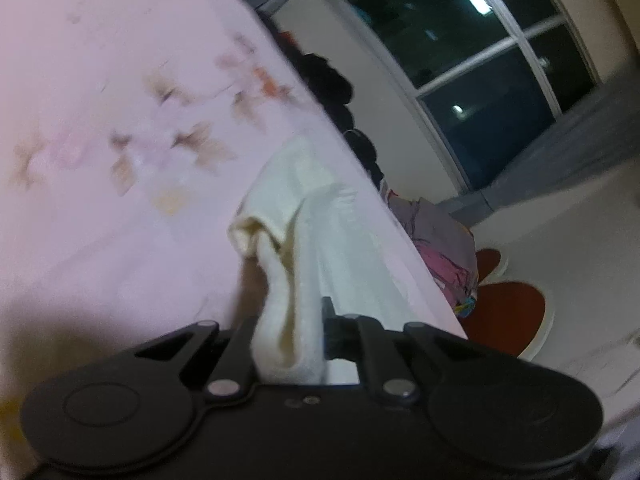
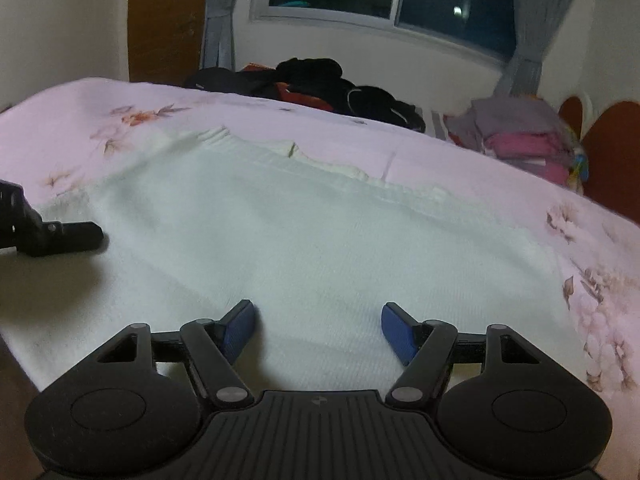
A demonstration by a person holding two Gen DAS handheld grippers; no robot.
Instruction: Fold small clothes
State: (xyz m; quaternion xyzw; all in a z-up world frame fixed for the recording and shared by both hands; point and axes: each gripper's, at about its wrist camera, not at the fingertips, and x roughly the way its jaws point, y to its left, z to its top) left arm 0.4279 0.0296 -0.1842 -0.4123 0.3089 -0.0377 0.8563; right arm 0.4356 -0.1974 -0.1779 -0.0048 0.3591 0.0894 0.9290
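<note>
Cloth (image 2: 304,240), cream-white, lies spread flat on the bed (image 2: 480,168), not folded yet. Left gripper (image 1: 294,344) fingers pinch its edge at 9 o'clock. Right gripper (image 2: 318,330) fingers stand wide apart above it, holding nothing.

I count one cream garment (image 2: 304,240), two tongs (image 2: 318,330) (image 2: 86,234), one bed (image 2: 460,168), two clothes piles (image 2: 320,84) (image 2: 520,136).

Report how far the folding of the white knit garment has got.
Done: a stack of folded pink and grey clothes sits at the bed's far edge. In hand: the left gripper pinches the white knit garment; the right gripper hovers open. Left: every fold; it lies flat.
</note>
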